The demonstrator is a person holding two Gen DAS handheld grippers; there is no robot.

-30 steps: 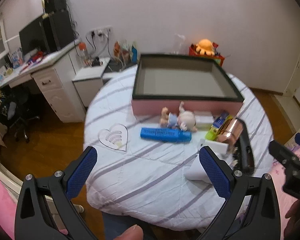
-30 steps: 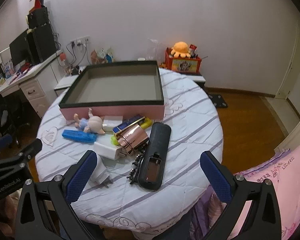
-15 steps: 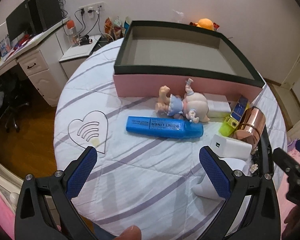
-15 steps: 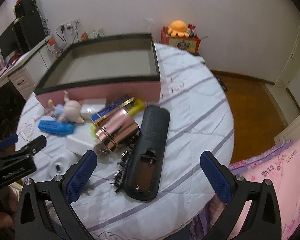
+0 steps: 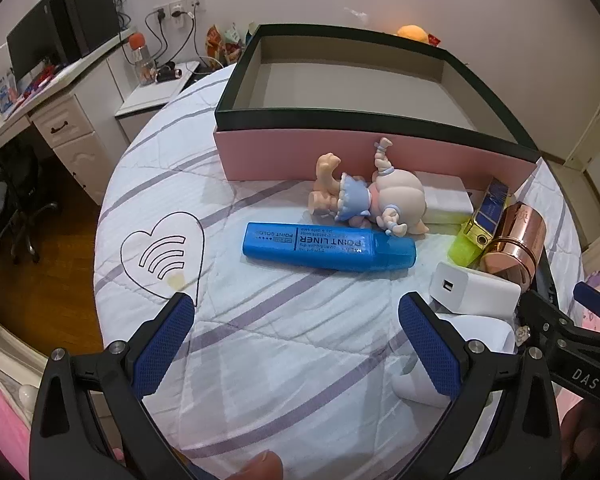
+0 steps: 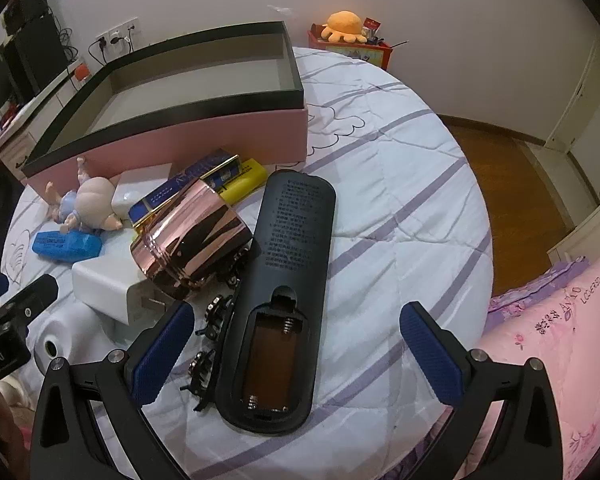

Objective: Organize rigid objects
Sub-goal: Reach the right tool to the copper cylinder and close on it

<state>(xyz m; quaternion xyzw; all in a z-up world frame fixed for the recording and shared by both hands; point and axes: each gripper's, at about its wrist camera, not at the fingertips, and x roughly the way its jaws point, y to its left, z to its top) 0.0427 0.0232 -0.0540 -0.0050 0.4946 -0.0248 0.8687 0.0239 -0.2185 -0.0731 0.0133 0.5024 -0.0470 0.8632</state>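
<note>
An empty pink box (image 5: 340, 152) with a dark rim stands at the back of the round table; the right wrist view shows the box (image 6: 204, 140) too. In front of it lie a small doll (image 5: 372, 200), a blue highlighter (image 5: 328, 246), a white charger (image 5: 474, 294), a rose-gold tin (image 6: 192, 236), a blue-and-gold packet (image 6: 188, 188), a yellow-green block (image 6: 244, 186) and a black remote (image 6: 288, 280), back up, battery bay uncovered. My left gripper (image 5: 300, 344) hangs open just short of the highlighter. My right gripper (image 6: 296, 348) stands open astride the remote's near end.
A white rounded device (image 6: 60, 340) and a black hair clip (image 6: 212, 320) lie by the charger. A desk with drawers (image 5: 68, 120) stands at left, a pink quilt (image 6: 560, 340) at right. The striped cloth (image 6: 400, 200) right of the remote is bare.
Both grippers have moved forward and down toward the table; the objects loom larger. The left one closed in on the highlighter, the right one on the remote. Nothing was picked up.
</note>
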